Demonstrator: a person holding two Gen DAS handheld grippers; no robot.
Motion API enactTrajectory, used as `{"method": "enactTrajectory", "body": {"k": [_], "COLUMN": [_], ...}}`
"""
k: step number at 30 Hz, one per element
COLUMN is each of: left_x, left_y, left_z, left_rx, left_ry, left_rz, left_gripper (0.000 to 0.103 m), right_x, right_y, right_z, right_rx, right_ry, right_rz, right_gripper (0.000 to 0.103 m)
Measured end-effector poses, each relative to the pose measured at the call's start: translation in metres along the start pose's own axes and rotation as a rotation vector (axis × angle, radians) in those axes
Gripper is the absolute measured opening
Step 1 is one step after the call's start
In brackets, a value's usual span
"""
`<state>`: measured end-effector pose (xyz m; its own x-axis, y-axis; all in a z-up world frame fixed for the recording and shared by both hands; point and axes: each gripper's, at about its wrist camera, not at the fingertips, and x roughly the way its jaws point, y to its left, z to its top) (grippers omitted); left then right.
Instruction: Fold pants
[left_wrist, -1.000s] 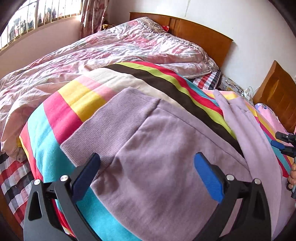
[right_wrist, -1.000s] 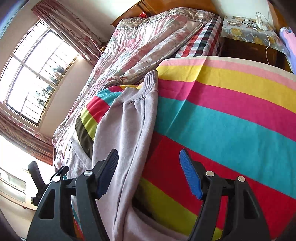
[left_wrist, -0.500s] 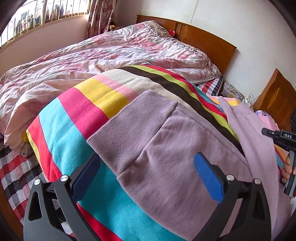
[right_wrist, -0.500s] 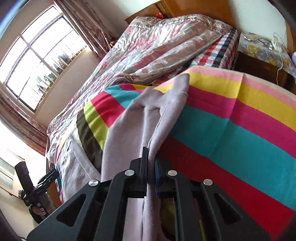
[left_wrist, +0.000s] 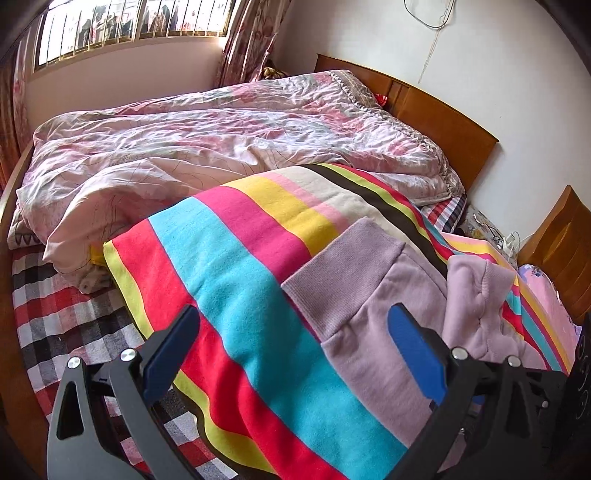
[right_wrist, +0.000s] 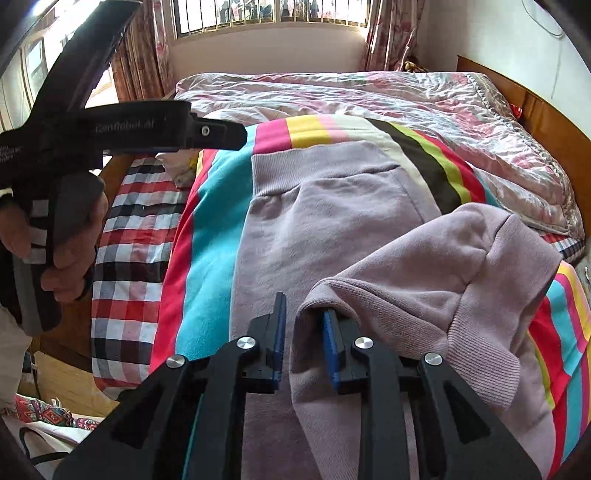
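Observation:
Lilac sweatpants (right_wrist: 314, 221) lie on a striped blanket (right_wrist: 207, 229), waistband towards the window. One leg (right_wrist: 461, 266) is folded back over the upper part, its ribbed cuff (right_wrist: 480, 354) hanging at the right. My right gripper (right_wrist: 304, 304) is above the pants with its jaws opening. The leg's fabric edge still sits between them, draped on the right finger, and a gap shows at the left pad. My left gripper (left_wrist: 293, 314) is open and empty over the blanket beside the waistband (left_wrist: 343, 280). In the right wrist view a hand holds the left gripper (right_wrist: 236, 136) at the upper left.
A crumpled pink floral quilt (left_wrist: 184, 147) covers the far side of the bed. A checked sheet (left_wrist: 55, 314) shows along the near edge. A wooden headboard (left_wrist: 443, 110) and a cluttered bedside table (left_wrist: 487, 229) stand at the right. Bags lie on the floor (right_wrist: 44, 413).
My right gripper shut on the pants leg, swung it over onto the upper part, and its jaws have now parted. My left gripper pulled back off the pants towards the blanket's edge.

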<state>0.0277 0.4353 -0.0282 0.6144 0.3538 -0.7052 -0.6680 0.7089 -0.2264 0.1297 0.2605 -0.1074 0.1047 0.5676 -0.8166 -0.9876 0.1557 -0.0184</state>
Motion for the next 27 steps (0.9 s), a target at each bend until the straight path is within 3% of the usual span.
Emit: {"method": "enactTrajectory", "body": {"k": [2, 4, 7, 11, 17, 20, 24, 26, 27], "left_x": [-0.002, -0.003, -0.007, -0.010, 0.021, 0.044, 0.061, 0.063, 0.063], "left_y": [-0.003, -0.014, -0.049, -0.119, -0.203, -0.219, -0.225, -0.225, -0.226], "left_z": [-0.002, -0.004, -0.007, -0.029, -0.079, -0.091, -0.091, -0.090, -0.091], "left_rx": [0.026, 0.073, 0.207, 0.508, 0.932, 1.035, 1.065, 1.079, 1.088], "left_ry": [0.006, 0.007, -0.006, -0.030, 0.005, 0.032, 0.049, 0.046, 0.049], "left_rz": [-0.005, -0.024, -0.082, -0.160, -0.145, -0.110, -0.111, -0.136, -0.151], "left_gripper": [0.102, 0.102, 0.102, 0.102, 0.101, 0.099, 0.094, 0.083, 0.069], "right_x": [-0.010, -0.032, -0.068, -0.113, -0.163, -0.173, -0.175, -0.172, -0.170], "right_y": [-0.002, 0.001, 0.006, -0.023, -0.085, -0.102, -0.092, -0.084, -0.082], "right_z": [-0.008, -0.019, -0.042, -0.084, -0.145, -0.166, -0.177, -0.179, -0.181], "right_rx": [0.043, 0.050, 0.023, 0.144, 0.401, 0.470, 0.470, 0.459, 0.459], "right_ry": [-0.020, -0.061, -0.087, -0.117, -0.167, -0.169, -0.168, -0.161, -0.158], "right_rz": [0.070, 0.087, 0.049, -0.044, -0.189, -0.203, -0.186, -0.174, -0.164], "right_gripper": [0.057, 0.066, 0.066, 0.066, 0.066, 0.066, 0.066, 0.066, 0.066]}}
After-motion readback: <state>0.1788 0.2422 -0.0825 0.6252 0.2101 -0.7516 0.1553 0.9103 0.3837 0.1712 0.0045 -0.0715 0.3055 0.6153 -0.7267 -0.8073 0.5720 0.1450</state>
